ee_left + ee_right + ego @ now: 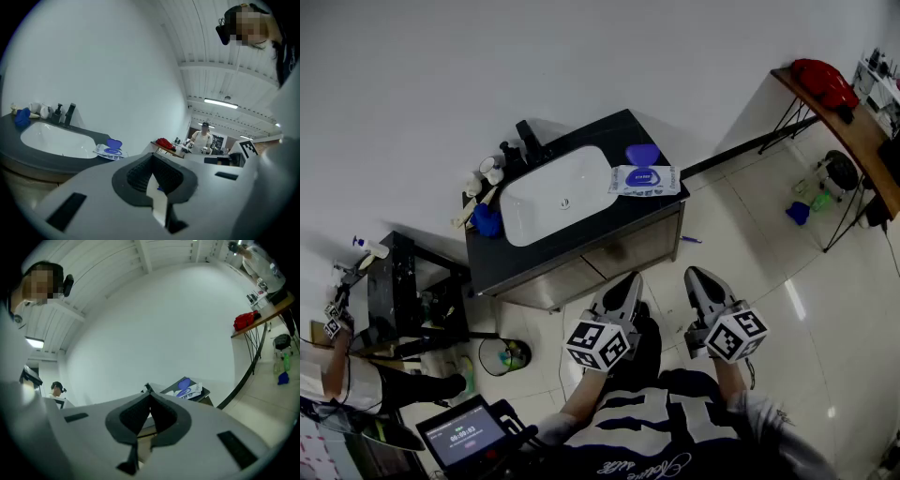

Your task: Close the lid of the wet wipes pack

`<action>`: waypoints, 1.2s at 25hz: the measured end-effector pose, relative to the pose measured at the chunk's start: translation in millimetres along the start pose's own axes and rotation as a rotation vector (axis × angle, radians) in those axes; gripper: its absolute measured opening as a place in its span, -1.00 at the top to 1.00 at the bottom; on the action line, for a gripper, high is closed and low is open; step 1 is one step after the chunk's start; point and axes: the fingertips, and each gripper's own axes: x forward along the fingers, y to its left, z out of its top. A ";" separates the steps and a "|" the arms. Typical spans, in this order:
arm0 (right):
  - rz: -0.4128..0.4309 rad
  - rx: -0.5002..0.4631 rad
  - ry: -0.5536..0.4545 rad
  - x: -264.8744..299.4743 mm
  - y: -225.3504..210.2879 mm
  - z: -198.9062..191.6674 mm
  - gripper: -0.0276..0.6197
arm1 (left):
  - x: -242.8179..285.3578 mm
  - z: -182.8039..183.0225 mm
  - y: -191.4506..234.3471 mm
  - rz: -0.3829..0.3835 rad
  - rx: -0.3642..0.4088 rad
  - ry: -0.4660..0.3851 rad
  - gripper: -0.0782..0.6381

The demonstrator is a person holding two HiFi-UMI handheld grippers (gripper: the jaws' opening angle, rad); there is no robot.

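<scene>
The wet wipes pack (pixel 644 179) lies flat on the right end of the dark vanity top (pixel 609 130), beside the white sink (pixel 555 195). Its blue lid (pixel 642 153) stands flipped open on the far side. Both grippers hang over the floor in front of the vanity, well short of the pack. The left gripper (pixel 626 287) and the right gripper (pixel 701 280) are shut and hold nothing. In the left gripper view the pack (pixel 108 151) shows far left of the gripper (pixel 152 157). In the right gripper view the pack (pixel 188 391) sits just right of the gripper (pixel 149 391).
A black faucet (pixel 528 139), small bottles (pixel 490 170) and a blue cloth (pixel 487 221) crowd the sink's left side. A black shelf unit (pixel 394 281) and a bin (pixel 508 356) stand on the left. A wooden table (pixel 853 131) with a red bag (pixel 823 82) is at the right.
</scene>
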 end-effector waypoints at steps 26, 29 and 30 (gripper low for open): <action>-0.183 0.012 0.096 211.1 -106.4 38.9 0.93 | 193.4 4.3 236.3 0.051 -0.107 0.251 0.79; -0.163 -0.003 0.153 232.4 -122.5 38.1 0.93 | 205.0 -11.8 246.2 0.080 -0.126 0.290 0.79; -0.157 -0.007 0.174 240.4 -130.7 37.9 0.93 | 211.1 -16.7 249.9 0.091 -0.126 0.303 0.79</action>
